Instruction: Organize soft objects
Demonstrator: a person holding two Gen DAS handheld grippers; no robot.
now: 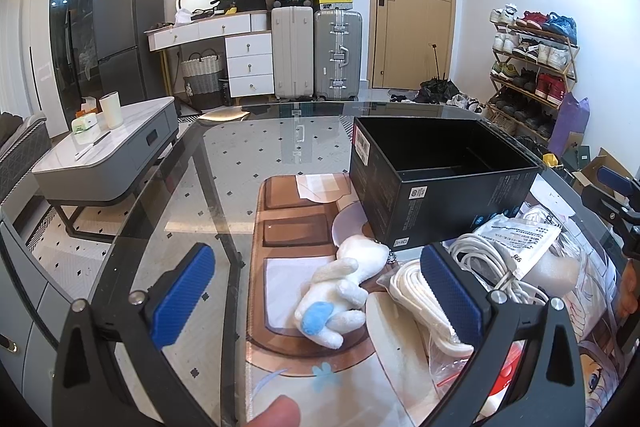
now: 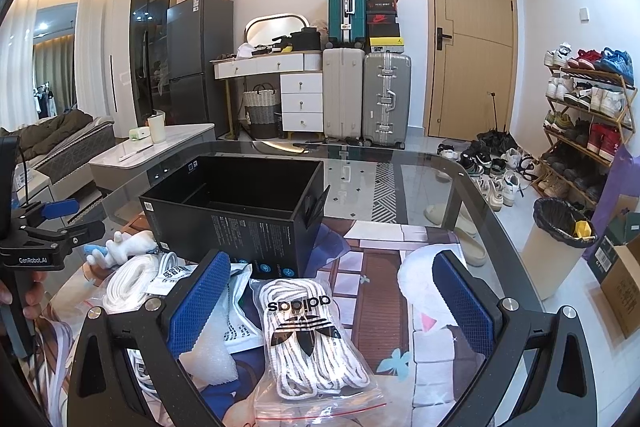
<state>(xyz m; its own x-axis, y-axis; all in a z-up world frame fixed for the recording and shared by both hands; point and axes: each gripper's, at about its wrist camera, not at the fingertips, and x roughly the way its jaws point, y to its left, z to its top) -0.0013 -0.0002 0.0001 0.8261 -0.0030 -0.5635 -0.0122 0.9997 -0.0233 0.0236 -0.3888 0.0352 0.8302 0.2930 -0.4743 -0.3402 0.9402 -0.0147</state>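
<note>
Both grippers are held with fingers spread wide and nothing between them. The left gripper [image 1: 316,301] is poised over a white plush toy [image 1: 340,295] with a blue patch, which lies on the printed mat [image 1: 280,223] just near of the open black box [image 1: 440,183]. The right gripper [image 2: 332,301] is held above a zip bag of white laces [image 2: 308,331] — beside it, foam [image 2: 208,359], cables and another lace bundle [image 2: 128,279] are piled at the left. The mat is spread on a glass table [image 2: 440,179].
</note>
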